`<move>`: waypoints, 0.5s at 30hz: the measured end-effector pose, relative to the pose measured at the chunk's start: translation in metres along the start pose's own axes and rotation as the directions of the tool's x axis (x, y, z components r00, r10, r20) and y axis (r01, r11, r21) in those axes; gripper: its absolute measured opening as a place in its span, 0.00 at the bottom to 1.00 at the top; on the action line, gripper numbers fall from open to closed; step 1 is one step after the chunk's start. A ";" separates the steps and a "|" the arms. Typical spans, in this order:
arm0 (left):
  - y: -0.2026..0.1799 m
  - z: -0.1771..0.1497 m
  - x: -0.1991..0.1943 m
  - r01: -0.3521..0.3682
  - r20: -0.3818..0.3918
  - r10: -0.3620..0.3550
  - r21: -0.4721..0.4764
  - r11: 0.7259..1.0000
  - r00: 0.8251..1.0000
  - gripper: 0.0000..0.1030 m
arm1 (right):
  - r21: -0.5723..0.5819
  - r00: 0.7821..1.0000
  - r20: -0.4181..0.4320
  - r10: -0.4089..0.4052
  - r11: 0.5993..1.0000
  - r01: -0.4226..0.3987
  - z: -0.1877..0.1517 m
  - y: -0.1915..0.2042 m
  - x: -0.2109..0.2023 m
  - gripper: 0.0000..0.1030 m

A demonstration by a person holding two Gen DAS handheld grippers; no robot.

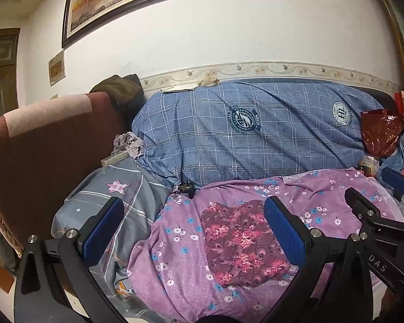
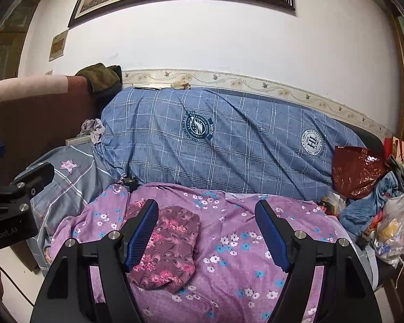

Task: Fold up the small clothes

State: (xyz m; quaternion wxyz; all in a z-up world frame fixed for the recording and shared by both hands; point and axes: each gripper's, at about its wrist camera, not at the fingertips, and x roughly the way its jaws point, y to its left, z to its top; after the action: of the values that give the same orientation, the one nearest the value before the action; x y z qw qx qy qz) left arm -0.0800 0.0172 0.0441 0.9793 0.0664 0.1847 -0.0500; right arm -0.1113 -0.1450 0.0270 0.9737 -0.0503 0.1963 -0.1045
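Left gripper (image 1: 194,226): your jaws stand wide, nothing between the pads.
Right gripper (image 2: 207,231): spread wide too, gripping nothing.
Floral garment (image 1: 242,245): folded flat on the purple flowered sheet (image 1: 175,269), centre of the left view; in the right view it lies lower centre, behind your left pad.
Open room: bare sheet right of the garment.
Edges: blue checked bedding (image 2: 229,145) behind; grey star pillow (image 1: 115,196) at left.
Hidden: the garment's near hem, in both views.
Clutter: red bag (image 2: 358,172), far right.

Left claw (image 1: 194,231) — black frame, blue ribbed pads; right claw (image 2: 207,231) — silver screws.
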 end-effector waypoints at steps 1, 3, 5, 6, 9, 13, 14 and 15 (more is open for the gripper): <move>0.000 0.000 -0.001 0.000 0.001 0.000 0.000 1.000 1.000 1.00 | -0.002 1.000 0.000 0.001 1.000 -0.001 0.000 0.000 -0.001 0.74; -0.001 0.001 -0.003 -0.001 0.005 0.001 0.002 1.000 1.000 1.00 | -0.002 1.000 0.005 0.000 1.000 0.000 0.000 0.000 -0.002 0.74; -0.001 0.002 -0.005 0.000 0.009 0.000 0.001 1.000 1.000 1.00 | 0.001 1.000 0.009 0.002 1.000 -0.002 0.001 -0.001 -0.005 0.74; 0.000 0.002 -0.006 0.001 0.010 -0.001 0.000 1.000 1.000 1.00 | 0.001 1.000 0.012 0.001 1.000 -0.001 0.001 -0.001 -0.006 0.74; 0.000 0.003 -0.009 0.002 0.015 -0.002 -0.002 1.000 1.000 1.00 | 0.002 1.000 0.018 0.001 1.000 -0.001 0.002 -0.003 -0.009 0.74; 0.002 0.005 -0.014 0.003 0.024 -0.002 -0.005 1.000 1.000 1.00 | 0.001 1.000 0.026 0.003 1.000 -0.003 0.003 -0.002 -0.013 0.74; 0.002 0.005 -0.016 0.003 0.027 -0.002 -0.007 1.000 1.000 1.00 | -0.002 1.000 0.030 0.004 1.000 -0.004 0.003 -0.001 -0.014 0.74; 0.003 0.005 -0.017 0.003 0.029 -0.003 -0.009 1.000 1.000 1.00 | -0.003 0.999 0.032 0.005 1.000 -0.005 0.004 0.000 -0.015 0.74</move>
State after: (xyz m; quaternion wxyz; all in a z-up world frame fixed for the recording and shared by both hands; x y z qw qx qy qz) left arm -0.0932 0.0202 0.0554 0.9821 0.0609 0.1707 -0.0514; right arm -0.1239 -0.1416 0.0360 0.9769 -0.0529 0.1811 -0.1008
